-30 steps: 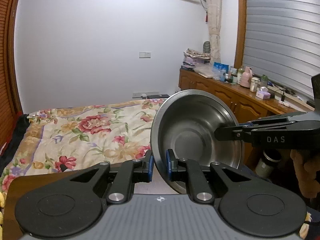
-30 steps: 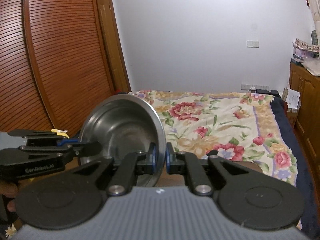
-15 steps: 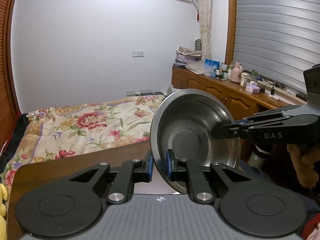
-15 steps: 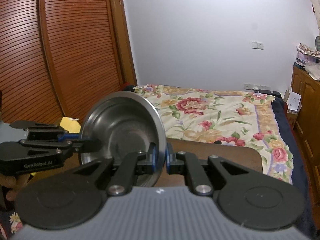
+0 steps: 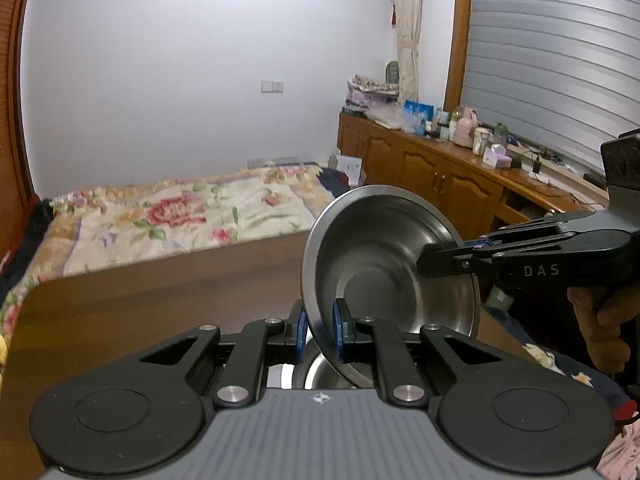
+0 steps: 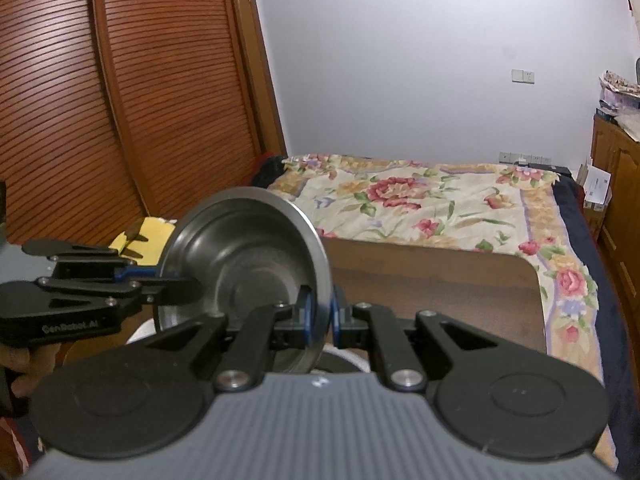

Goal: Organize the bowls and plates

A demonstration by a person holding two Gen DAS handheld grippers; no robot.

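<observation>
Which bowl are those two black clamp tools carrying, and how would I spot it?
Look above the brown table at the foot of the floral bed. The steel bowl hangs tipped on edge there, the left gripper and right gripper pinching opposite rims; other dishes lie below.

Shiny steel bowl (image 5: 390, 264) tilted on edge above the brown table (image 5: 160, 292).
</observation>
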